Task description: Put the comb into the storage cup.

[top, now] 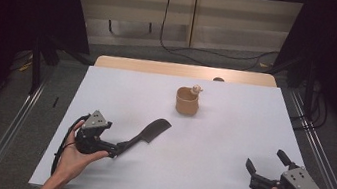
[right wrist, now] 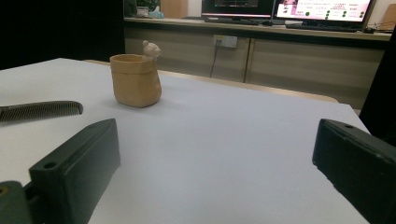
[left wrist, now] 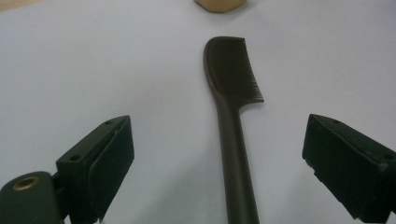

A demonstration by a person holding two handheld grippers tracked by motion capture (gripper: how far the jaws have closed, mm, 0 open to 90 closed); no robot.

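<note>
**Comb let go in front of the cup**

The dark comb (left wrist: 232,121) is left flat on the table (top: 224,183), short of the tan cup (top: 187,101), its handle between the wide-open left gripper (left wrist: 215,172); the right gripper (right wrist: 219,172) is held wide, empty.

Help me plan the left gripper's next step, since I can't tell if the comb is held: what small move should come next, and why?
Probably close the left gripper on the dark brown plastic comb. Its handle lies flat on the white table between wide-open jaws, with neither pad touching it. The tan pouch-shaped cup stands beyond, apart from the comb.
</note>
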